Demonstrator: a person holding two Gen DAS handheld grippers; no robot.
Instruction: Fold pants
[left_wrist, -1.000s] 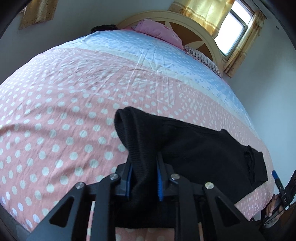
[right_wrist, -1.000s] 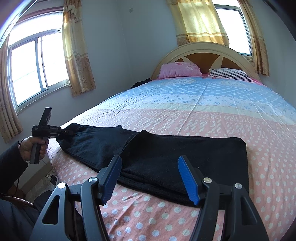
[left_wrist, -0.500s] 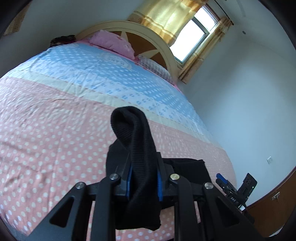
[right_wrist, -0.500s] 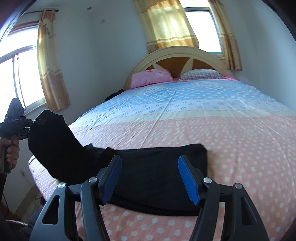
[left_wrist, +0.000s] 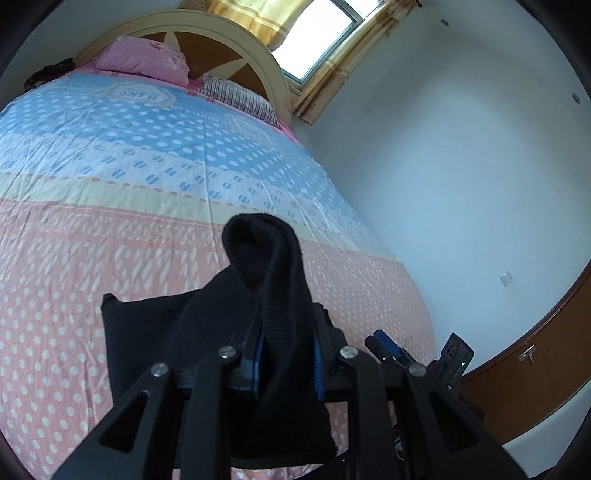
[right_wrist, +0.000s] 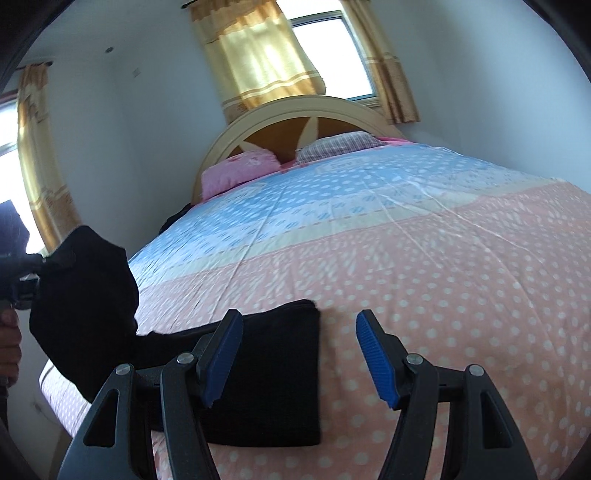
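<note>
— So, where to find the pants (right_wrist: 266, 373) now?

— Mostly flat on the pink dotted bed (right_wrist: 443, 295), near the foot edge. One end lifted, pinched between the left tongs (left_wrist: 286, 360), with a soft bunch of cloth standing above the blue pads.

— And the right tongs (right_wrist: 299, 354)?

— Spread wide, holding nothing, just above the flat part and its right edge.

— How to expect the cloth to behave?

— Probably light and very soft, a ribbed knit, not slippery. Hangs and sags from the pinch, keeps no shape alone.

— Where to take hold, then?

— Better at a hem or corner, through all layers. Perhaps the right tongs on the free edge, to keep the fold straight.
</note>
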